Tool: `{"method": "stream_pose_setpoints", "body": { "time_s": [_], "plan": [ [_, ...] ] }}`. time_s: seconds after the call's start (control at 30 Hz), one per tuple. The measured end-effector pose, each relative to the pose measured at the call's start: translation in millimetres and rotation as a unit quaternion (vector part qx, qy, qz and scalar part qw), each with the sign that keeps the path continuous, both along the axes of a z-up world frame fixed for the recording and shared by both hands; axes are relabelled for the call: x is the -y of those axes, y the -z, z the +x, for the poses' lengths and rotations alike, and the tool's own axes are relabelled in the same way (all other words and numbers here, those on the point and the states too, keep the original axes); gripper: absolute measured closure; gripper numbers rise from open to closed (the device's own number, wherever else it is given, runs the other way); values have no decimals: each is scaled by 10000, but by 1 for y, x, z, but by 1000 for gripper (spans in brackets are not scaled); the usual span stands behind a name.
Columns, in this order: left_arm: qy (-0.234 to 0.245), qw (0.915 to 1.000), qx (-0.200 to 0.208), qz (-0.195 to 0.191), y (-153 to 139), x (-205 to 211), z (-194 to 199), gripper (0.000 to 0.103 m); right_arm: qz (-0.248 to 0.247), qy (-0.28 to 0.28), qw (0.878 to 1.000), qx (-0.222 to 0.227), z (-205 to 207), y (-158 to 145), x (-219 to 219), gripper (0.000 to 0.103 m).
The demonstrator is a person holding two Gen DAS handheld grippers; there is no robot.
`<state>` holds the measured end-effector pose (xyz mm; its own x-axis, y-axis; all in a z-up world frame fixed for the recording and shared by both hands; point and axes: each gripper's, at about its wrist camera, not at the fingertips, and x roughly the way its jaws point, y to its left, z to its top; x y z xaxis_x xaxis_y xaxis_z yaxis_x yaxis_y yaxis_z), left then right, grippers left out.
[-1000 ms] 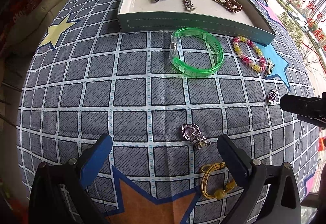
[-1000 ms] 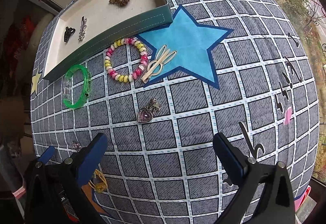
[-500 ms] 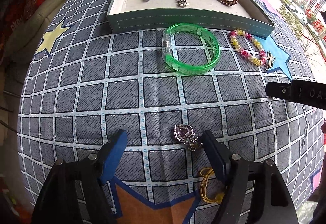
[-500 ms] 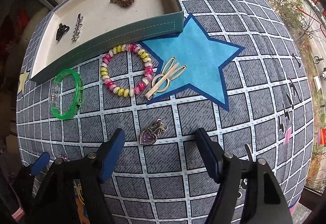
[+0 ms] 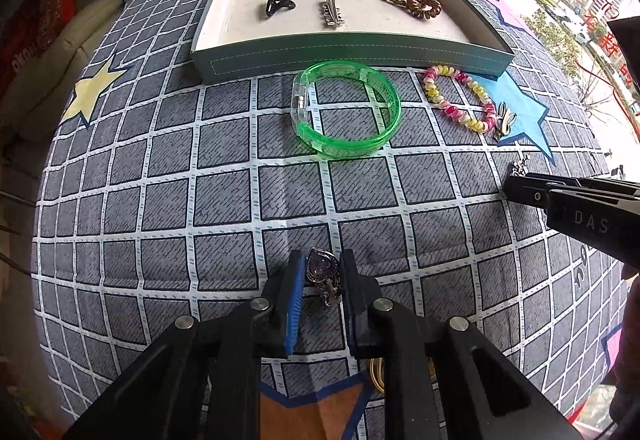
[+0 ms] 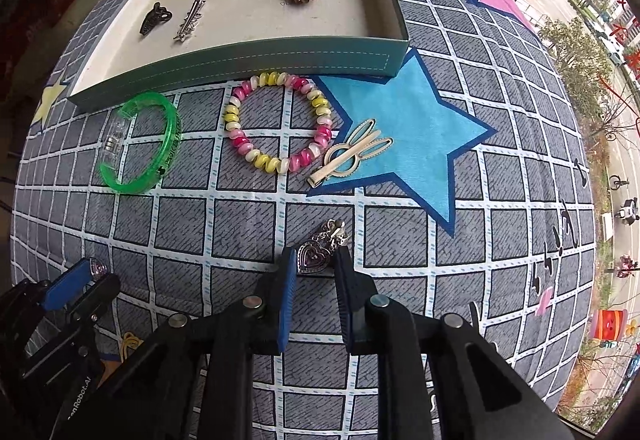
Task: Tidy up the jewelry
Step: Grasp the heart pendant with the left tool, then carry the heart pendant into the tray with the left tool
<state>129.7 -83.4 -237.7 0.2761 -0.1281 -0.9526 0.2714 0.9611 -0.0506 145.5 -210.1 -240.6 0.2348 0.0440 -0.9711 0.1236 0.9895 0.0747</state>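
My left gripper (image 5: pixel 320 264) is shut on a purple heart pendant (image 5: pixel 321 268) that lies on the grid cloth. My right gripper (image 6: pixel 314 260) is shut on a second heart pendant (image 6: pixel 314 259), its clasp (image 6: pixel 334 230) lying ahead of the fingertips. A teal tray (image 5: pixel 352 54) at the back holds a black claw clip (image 5: pixel 278 4), a silver clip (image 5: pixel 331 13) and a brown coil tie (image 5: pixel 416 0). In front of the tray lie a green bangle (image 5: pixel 346 112), a pink-yellow bead bracelet (image 6: pixel 278 128) and a cream rabbit clip (image 6: pixel 352 156).
A yellow hair tie (image 6: pixel 130 346) lies near the front by the left gripper, which shows at the right wrist view's lower left (image 6: pixel 76 280). The right gripper's arm shows at the left wrist view's right edge (image 5: pixel 572 204). The table edge runs near the window on the right.
Both grippers moved forward and down and shut, each on a heart pendant that lay ahead of its open jaws a second ago.
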Motion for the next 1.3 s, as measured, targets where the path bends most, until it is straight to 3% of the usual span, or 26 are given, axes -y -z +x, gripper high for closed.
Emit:
{"method": "stream_pose_setpoints", "body": {
  "time_s": [0.3, 0.47, 0.7, 1.03, 1.3],
  "plan": [
    [-163, 9989, -13, -443, -19, -13, 12, 73, 893, 186, 9957, 135, -19, -11, 28, 82],
    [-190, 9983, 71, -543, -35, -38, 16, 73, 1105, 274, 9932, 254, -17, -26, 45, 82],
    [-128, 9973, 305, -650, -60, -37, 34, 73, 1331, 258, 9897, 466, -4, -53, 62, 82],
    [-173, 9949, 705, -694, -83, -25, 86, 73, 1403, -34, 9872, 763, 48, -81, 70, 82],
    [-289, 9944, 795, -637, -76, -12, 139, 73, 1501, -273, 9856, 734, 100, -73, 65, 82]
  ]
}}
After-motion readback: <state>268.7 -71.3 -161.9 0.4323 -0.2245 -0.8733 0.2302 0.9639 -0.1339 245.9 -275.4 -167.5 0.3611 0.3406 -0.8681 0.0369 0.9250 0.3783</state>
